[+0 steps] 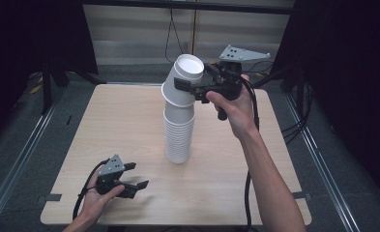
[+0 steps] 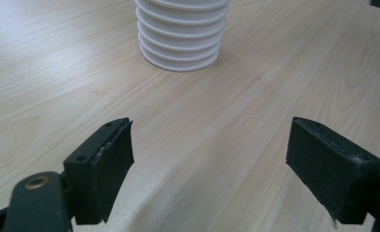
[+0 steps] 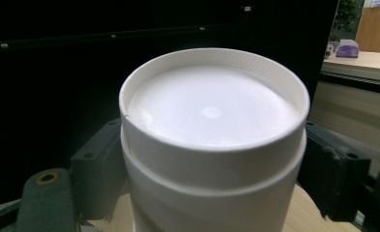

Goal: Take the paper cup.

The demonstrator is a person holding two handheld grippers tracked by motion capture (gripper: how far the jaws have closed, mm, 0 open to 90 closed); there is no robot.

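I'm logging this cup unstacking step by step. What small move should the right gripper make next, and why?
Probably lift the top cup straight up and off. The right gripper is shut on it, and it already tilts away from the stack of cups, though its lower edge looks still nested. The left gripper is open, low over the table.

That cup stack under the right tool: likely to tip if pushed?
Probably. The cup stack is tall on a narrow base, so a high sideways push could topple it. The top cup, clamped in the right tool, already tilts. Thin white walls suggest it is light and may crush.
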